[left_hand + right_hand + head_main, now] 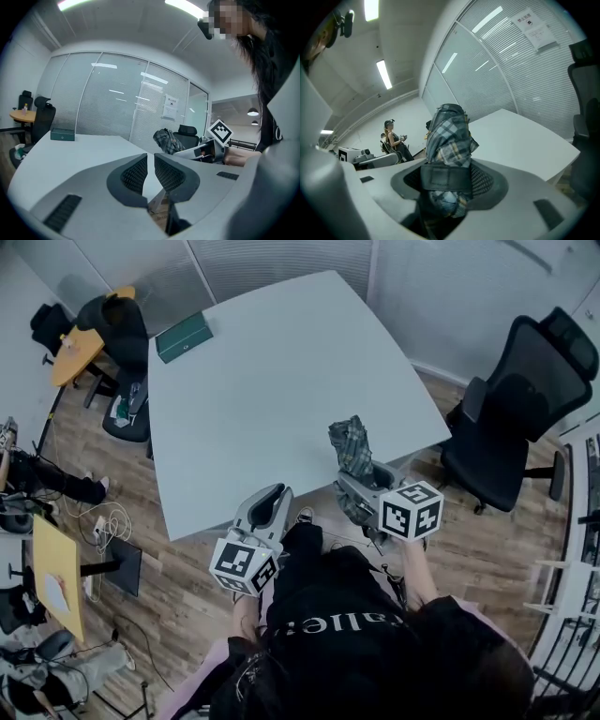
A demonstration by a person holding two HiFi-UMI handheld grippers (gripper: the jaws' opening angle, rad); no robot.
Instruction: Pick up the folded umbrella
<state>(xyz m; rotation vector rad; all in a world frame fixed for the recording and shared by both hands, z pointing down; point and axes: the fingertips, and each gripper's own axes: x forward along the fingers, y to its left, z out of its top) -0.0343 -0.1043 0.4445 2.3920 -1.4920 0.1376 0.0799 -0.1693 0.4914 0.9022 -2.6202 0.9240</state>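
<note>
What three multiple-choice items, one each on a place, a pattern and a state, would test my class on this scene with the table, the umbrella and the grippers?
1. Where does the green box lie?
A. Near the far left corner of the table
B. On the floor
C. On the black office chair

2. What does the folded umbrella look like?
A. Plain red
B. Dark plaid with pale and yellowish lines
C. White with dots

3. What is the state of the right gripper?
A. Open and empty
B. Shut on the folded umbrella
C. Shut on the green box

Answers:
1 A: the head view shows the box on the tabletop by its far left corner.
2 B: the right gripper view shows checked fabric.
3 B: in the right gripper view the pads press on the umbrella's sides at its strap.
</note>
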